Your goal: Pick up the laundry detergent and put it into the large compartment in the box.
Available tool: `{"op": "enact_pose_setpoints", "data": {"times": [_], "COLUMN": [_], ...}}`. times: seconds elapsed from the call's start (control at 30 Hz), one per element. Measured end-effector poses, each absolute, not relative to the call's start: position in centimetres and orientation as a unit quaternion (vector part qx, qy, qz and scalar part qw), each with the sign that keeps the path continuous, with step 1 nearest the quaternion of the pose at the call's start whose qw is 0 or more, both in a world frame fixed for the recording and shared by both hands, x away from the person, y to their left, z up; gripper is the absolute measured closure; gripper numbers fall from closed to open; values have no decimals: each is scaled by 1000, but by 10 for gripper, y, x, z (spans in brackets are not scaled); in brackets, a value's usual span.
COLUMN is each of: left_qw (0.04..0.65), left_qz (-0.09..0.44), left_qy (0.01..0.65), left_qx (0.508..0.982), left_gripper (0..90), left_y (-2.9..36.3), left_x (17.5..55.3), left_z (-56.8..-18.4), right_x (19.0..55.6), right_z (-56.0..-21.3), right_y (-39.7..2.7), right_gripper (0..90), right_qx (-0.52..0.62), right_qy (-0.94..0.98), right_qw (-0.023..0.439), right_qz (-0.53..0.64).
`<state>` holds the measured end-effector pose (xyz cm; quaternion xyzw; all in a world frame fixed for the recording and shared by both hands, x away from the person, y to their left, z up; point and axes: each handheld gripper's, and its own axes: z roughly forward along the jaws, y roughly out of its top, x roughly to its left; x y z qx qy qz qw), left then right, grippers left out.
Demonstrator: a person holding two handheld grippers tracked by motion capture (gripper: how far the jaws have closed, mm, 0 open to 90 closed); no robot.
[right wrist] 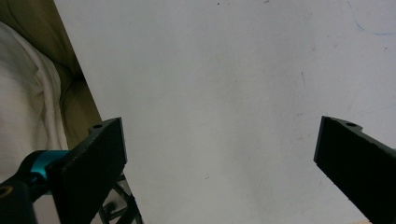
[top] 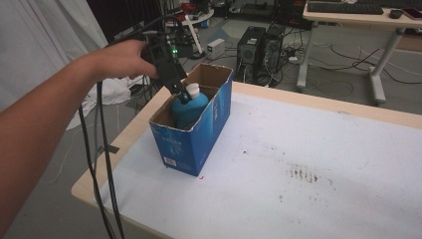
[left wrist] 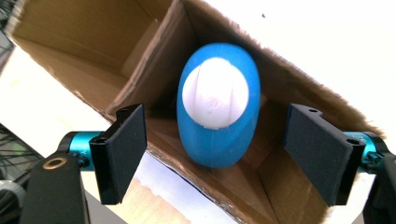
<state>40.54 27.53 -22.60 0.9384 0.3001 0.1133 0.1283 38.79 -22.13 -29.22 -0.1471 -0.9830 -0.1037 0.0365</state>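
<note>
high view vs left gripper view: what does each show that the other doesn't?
High view alone: the person's forearm, the box's printed blue outside and the floor clutter beyond the table.

Left gripper view alone: the cardboard divider inside, both pads standing clear of the bottle.

Both: left gripper over the box, blue bottle, white cap.

No legible text; box (top: 191,134) side carries white print and small label, too blurred to read.

Soft even indoor light; white glare overexposes the left gripper view's corner.
</note>
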Motion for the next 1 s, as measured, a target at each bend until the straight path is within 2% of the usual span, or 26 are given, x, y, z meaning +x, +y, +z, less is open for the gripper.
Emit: {"op": "enact_pose_setpoints", "data": {"times": [0.17,0.33,0.53,0.67,0.8,1.0], "left_qw": [148,166,177,192,191,185], "left_qz": [120,125,116,102,93,71], "left_qy": [291,256,223,194,171,127], "left_qx": [938,944,952,957,962,972], "left_gripper": [217,217,215,179,178,131], "left_y": [270,246,214,189,169,130], "left_x": [401,397,399,404,408,418], "left_z": [-212,-195,-189,-187,-187,-191], "right_x": [387,386,386,385,384,385], "right_z": [-292,-291,-289,-289,-289,-293], "right_y": [-222,-222,-222,-222,-222,-219], "right_gripper": [15,15,15,15,15,15], "right_qx": [-147,-149,-144,-145,-143,-142], "right_qy": [-983,-982,-983,-982,-982,-982], "right_qw": [35,33,29,27,27,26], "right_qz": [-104,-108,-112,-117,-116,-121]}}
